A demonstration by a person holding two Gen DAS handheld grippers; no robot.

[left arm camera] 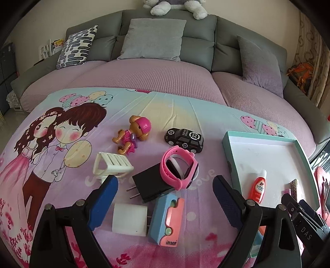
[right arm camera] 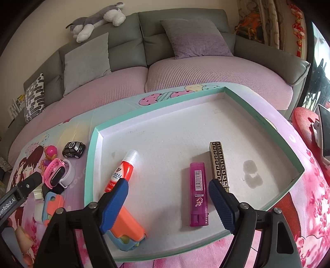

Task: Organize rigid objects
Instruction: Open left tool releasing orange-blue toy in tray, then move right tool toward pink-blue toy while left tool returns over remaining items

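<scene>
My left gripper (left arm camera: 165,185) hangs open over a cluster on the cartoon-printed cloth: a black plug adapter (left arm camera: 152,182), a pink watch (left arm camera: 179,170), a blue and pink case (left arm camera: 167,222) and a white charger (left arm camera: 130,218). Farther back lie a toy pup (left arm camera: 134,134), a black toy car (left arm camera: 184,138) and a white rack (left arm camera: 112,163). My right gripper (right arm camera: 169,185) stands open and holds nothing above the teal-rimmed white tray (right arm camera: 92,165). In the tray lie a red and white tube (right arm camera: 123,173), a purple lighter (right arm camera: 199,191), a gold patterned case (right arm camera: 219,165) and an orange and blue case (right arm camera: 125,228).
A grey sofa (left arm camera: 165,51) with a purple cover and cushions runs behind the table, with a plush dog (right arm camera: 97,18) on its back. A red stool (right arm camera: 305,123) stands to the right of the tray. The tray's far half (right arm camera: 185,123) is bare.
</scene>
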